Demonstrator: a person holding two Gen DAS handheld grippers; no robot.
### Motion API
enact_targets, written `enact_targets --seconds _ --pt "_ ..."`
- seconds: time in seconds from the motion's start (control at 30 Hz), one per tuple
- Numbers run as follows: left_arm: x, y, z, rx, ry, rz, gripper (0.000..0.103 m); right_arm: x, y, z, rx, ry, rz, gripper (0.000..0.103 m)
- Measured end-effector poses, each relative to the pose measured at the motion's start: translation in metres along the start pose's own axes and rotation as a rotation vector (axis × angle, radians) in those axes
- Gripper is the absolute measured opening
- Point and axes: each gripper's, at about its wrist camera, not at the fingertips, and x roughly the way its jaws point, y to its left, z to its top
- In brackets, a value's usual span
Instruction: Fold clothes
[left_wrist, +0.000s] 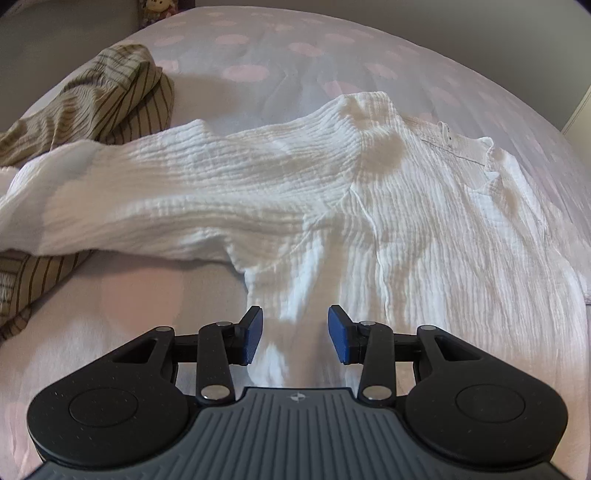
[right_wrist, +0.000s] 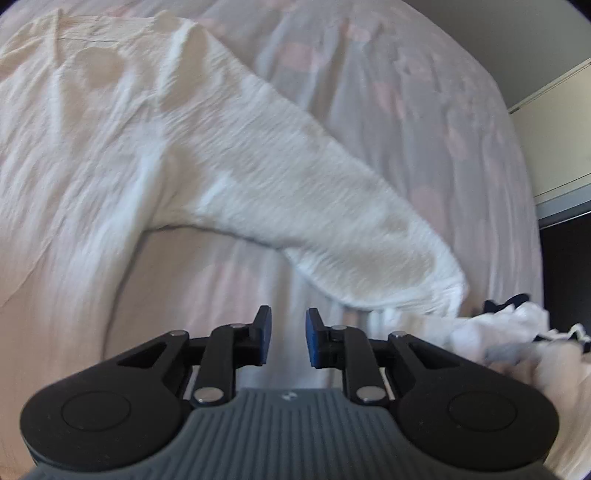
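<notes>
A white crinkled long-sleeved top (left_wrist: 369, 206) lies spread flat on a bed, collar at the far right of the left wrist view. One sleeve (left_wrist: 129, 195) stretches out to the left. My left gripper (left_wrist: 295, 334) hovers open over the top's side edge, just below the armpit, with nothing between its blue pads. In the right wrist view the same top (right_wrist: 92, 140) fills the left, and its other sleeve (right_wrist: 314, 206) runs diagonally down to the right. My right gripper (right_wrist: 288, 338) is open above the bedsheet, just short of the sleeve, holding nothing.
The bedsheet (left_wrist: 258, 48) is pale with pink dots. An olive striped garment (left_wrist: 96, 96) is bunched at the left under the sleeve end. Another white garment with dark trim (right_wrist: 517, 325) lies by the right sleeve's cuff. A cabinet (right_wrist: 554, 140) stands beyond the bed's right edge.
</notes>
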Motion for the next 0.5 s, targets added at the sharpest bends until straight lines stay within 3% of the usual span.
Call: enact_targets --seconds 0.2,0.37,0.5 --pt "-0.030 0.008 -0.030 -0.004 0.043 0.022 0.037 0.001 0.030 -0.073 0.095 -0.027 0.209 0.022" --pt "-0.048 0.018 -0.059 -0.009 0.160 -0.025 0.037 0.006 0.033 -0.125 0.193 -0.037 0.323 0.024" --pt "-0.064 0.025 -0.072 0.024 0.239 0.000 0.038 0.005 0.031 -0.150 0.215 -0.038 0.388 0.030"
